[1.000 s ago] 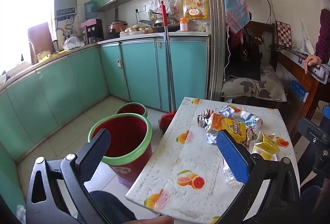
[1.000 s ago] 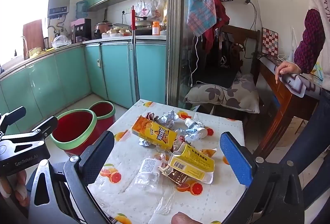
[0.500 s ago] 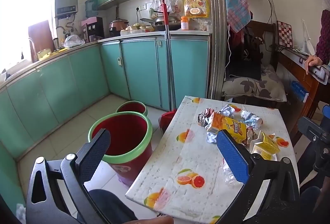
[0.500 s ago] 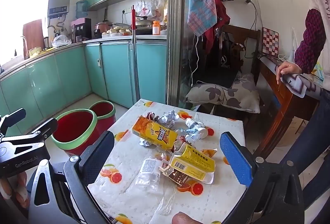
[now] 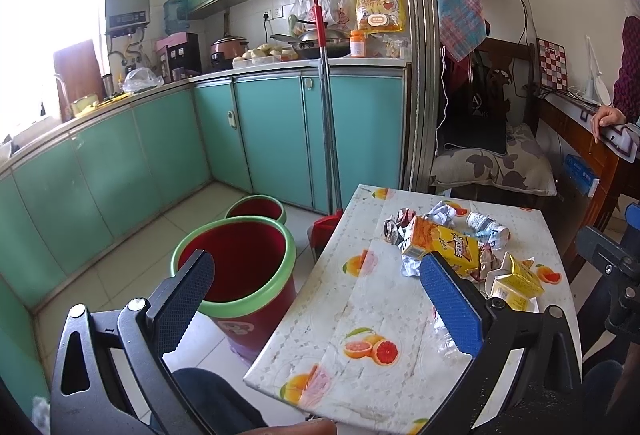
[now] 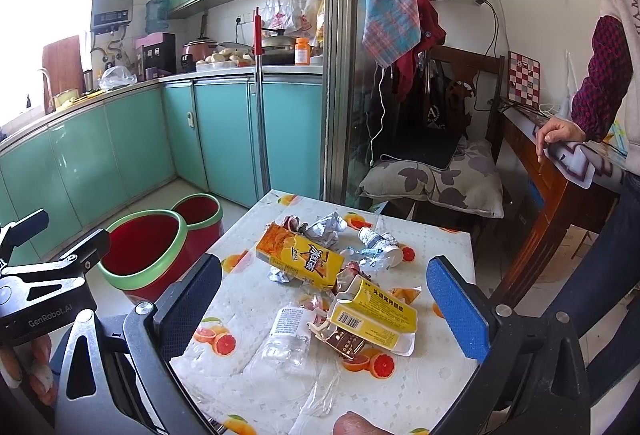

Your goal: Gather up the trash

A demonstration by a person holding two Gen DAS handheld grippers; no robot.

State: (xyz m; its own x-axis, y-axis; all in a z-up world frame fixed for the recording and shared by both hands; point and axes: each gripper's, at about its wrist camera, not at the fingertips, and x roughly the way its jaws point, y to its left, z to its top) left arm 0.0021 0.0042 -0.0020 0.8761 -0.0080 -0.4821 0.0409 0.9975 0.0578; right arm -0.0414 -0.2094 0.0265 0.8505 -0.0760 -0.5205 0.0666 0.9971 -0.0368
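Trash lies on a small table with a fruit-print cloth [image 6: 256,291]: an orange snack box [image 6: 300,257], a yellow carton [image 6: 374,315], a crushed clear bottle [image 6: 286,335], crumpled foil [image 6: 326,227] and a small crushed bottle [image 6: 380,247]. The orange box [image 5: 440,243] and yellow carton [image 5: 516,285] also show in the left wrist view. A red bin with a green rim [image 5: 240,267] stands on the floor left of the table. My left gripper [image 5: 316,299] is open and empty above the table's near left edge. My right gripper [image 6: 324,299] is open and empty above the trash.
A second, smaller red bin [image 5: 256,209] stands behind the first. A red-handled mop [image 5: 326,107] leans on teal cabinets [image 5: 276,139]. A cushioned chair [image 6: 436,179] sits behind the table. A person [image 6: 600,83] stands at a wooden desk on the right.
Both grippers stay open and almost still; the views shift only slightly.
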